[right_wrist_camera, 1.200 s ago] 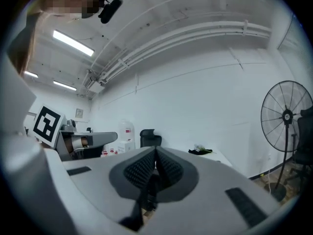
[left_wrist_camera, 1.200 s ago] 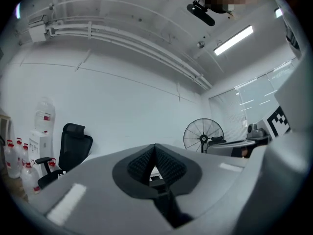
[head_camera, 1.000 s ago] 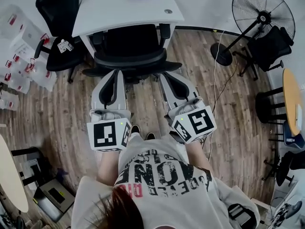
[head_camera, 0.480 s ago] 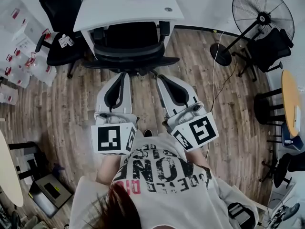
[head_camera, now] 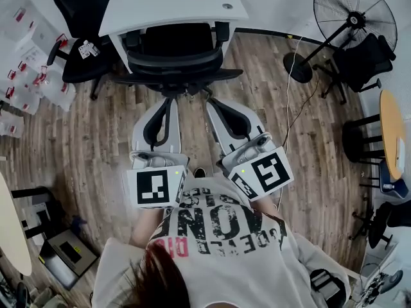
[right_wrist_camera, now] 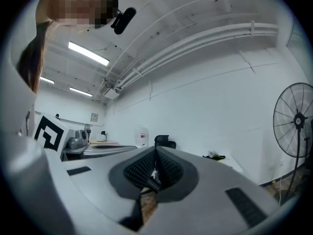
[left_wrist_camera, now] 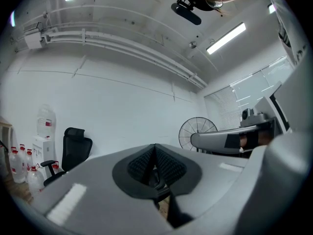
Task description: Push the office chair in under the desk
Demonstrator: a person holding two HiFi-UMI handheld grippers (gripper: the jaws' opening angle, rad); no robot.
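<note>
The black office chair [head_camera: 173, 59] stands with its seat tucked under the white desk [head_camera: 160, 8]; its backrest and base stick out on my side. Both grippers point at it over the wood floor. The left gripper [head_camera: 169, 101] and the right gripper [head_camera: 211, 102] are shut and empty, their tips a short gap from the chair's base. In the left gripper view the shut jaws [left_wrist_camera: 155, 163] tilt up at the wall. The right gripper view shows the same shut jaws [right_wrist_camera: 156, 169], with a dark object [right_wrist_camera: 214, 155] on the desk top beyond.
A second black chair [head_camera: 80, 18] stands left of the desk, water bottles [head_camera: 26, 63] further left. A standing fan [head_camera: 350, 11] and another dark chair [head_camera: 366, 59] are at the right, with a cable [head_camera: 292, 108] across the floor and a round table [head_camera: 393, 136].
The office chair has rolled further in under the desk. The gripper tips, against its backrest a second ago, now stand a little apart from it.
</note>
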